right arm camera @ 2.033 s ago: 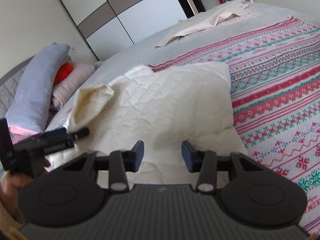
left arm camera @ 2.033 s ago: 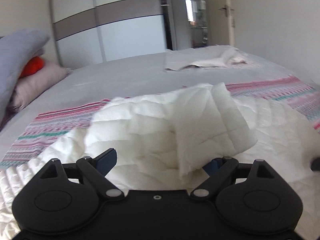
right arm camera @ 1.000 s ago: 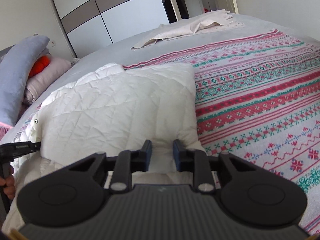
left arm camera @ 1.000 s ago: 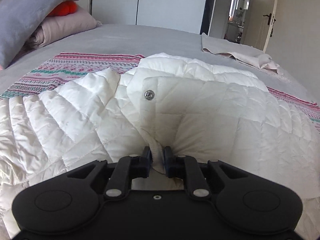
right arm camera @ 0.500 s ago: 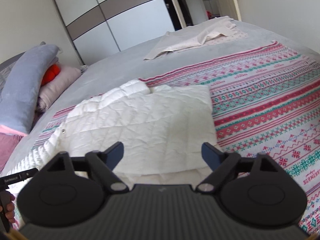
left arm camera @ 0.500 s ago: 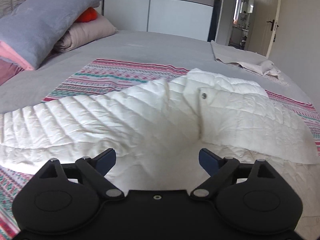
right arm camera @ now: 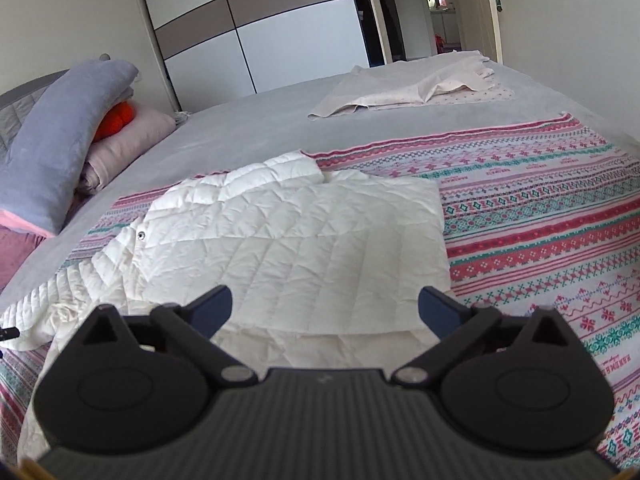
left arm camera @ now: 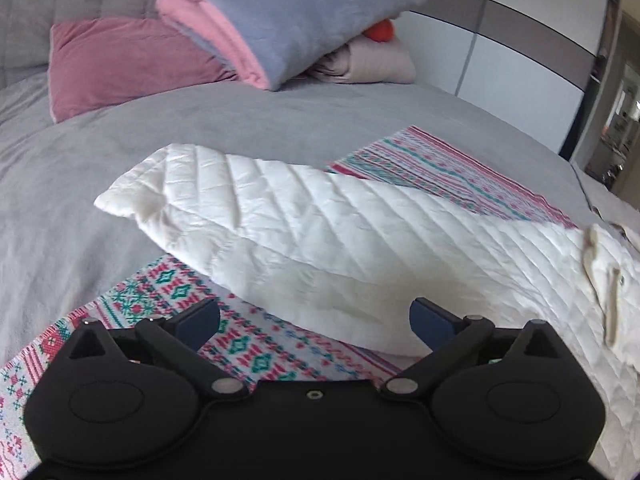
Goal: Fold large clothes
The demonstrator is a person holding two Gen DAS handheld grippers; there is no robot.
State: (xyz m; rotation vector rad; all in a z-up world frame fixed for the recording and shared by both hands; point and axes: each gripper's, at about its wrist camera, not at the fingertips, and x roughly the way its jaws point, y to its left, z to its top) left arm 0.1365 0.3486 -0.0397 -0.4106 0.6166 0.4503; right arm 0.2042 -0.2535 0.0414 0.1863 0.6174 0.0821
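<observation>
A white quilted jacket (right arm camera: 304,240) lies on the bed with one side folded over its body. Its sleeve (left arm camera: 280,216) stretches out to the left, the cuff (left arm camera: 132,196) resting on the grey bedcover. My left gripper (left arm camera: 316,320) hovers just short of the sleeve's near edge. Its jaws are opening wide, and nothing is pressed between them. Over the jacket's near hem, my right gripper (right arm camera: 326,304) has its jaws opening too, with the fabric lying below them and not gripped.
A striped patterned blanket (right arm camera: 540,208) lies under the jacket on the grey bedcover (left arm camera: 80,168). Pillows and a folded grey-pink blanket (left arm camera: 288,12) are stacked at the head end. A beige cloth (right arm camera: 420,88) lies at the far side, before a wardrobe (right arm camera: 280,32).
Both grippers were shut on the jacket's near edge and have let go and spread wide. The left view has swung left along the sleeve toward its cuff. The right gripper has lifted slightly.
</observation>
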